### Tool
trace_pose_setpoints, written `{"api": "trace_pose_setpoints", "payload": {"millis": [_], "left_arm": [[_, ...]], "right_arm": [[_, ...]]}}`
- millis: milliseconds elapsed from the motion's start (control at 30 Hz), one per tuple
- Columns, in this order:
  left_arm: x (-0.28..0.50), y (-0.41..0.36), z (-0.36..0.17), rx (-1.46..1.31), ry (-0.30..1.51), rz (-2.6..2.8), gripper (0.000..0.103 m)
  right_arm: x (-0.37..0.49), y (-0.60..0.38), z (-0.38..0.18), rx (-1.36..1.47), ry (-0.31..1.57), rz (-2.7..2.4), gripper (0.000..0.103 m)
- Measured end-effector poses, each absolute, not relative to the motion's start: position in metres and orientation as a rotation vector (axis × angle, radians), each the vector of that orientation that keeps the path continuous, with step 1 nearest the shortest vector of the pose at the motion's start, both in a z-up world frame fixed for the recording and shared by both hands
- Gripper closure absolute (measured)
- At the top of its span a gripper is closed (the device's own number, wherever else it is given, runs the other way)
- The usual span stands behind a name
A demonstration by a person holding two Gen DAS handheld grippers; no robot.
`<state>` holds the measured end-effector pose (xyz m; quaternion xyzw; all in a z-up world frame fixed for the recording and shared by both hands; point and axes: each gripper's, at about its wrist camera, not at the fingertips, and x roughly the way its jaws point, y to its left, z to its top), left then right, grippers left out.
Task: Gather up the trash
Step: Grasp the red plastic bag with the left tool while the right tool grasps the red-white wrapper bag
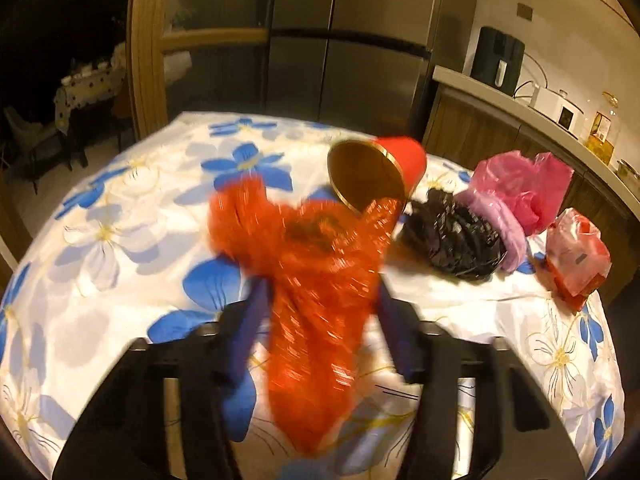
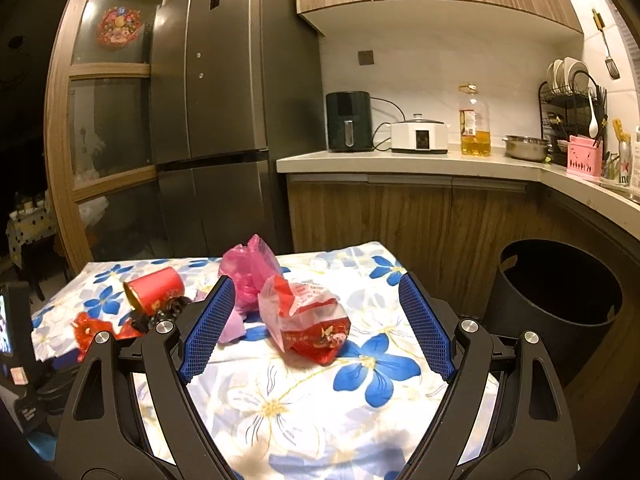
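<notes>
A crinkled orange-red foil wrapper (image 1: pixel 316 280) fills the gap of my left gripper (image 1: pixel 322 280), whose blue pads press on both its sides; the picture is blurred. In the right wrist view the wrapper (image 2: pixel 92 328) shows low at the table's left. Behind it a red cup (image 1: pixel 376 172) with a gold inside lies on its side. A black crumpled wrapper (image 1: pixel 452 236), a pink bag (image 1: pixel 524 188) and a red-and-white plastic bag (image 1: pixel 576 256) lie to the right. My right gripper (image 2: pixel 314 280) stands open, with the red-and-white bag (image 2: pixel 312 320) lying just beyond its fingers.
The table wears a white cloth with blue flowers (image 2: pixel 280 400). A black round bin (image 2: pixel 560 300) stands on the floor off the table's right edge, against the wooden counter cabinets (image 2: pixel 400 220). A grey fridge (image 2: pixel 224 120) stands behind the table.
</notes>
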<state>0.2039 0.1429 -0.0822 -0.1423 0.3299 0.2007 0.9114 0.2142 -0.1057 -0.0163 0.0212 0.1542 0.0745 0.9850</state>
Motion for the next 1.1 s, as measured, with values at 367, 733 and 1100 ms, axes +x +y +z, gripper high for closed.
{"api": "trace_pose_setpoints", "payload": {"millis": [367, 733, 1100], "left_arm": [[0.186, 0.145, -0.081, -0.392, 0.625, 0.321, 0.089], [0.165, 0.127, -0.063, -0.344, 0.553, 0.286, 0.089], [0.151, 0.119, -0.051, -0.32, 0.515, 0.278, 0.089]], "right_arm": [[0.268, -0.09, -0.057, -0.037, 0.447, 0.142, 0.035], [0.283, -0.075, -0.077, -0.081, 0.525, 0.2, 0.076], [0.268, -0.084, -0.067, -0.076, 0.483, 0.21, 0.09]]}}
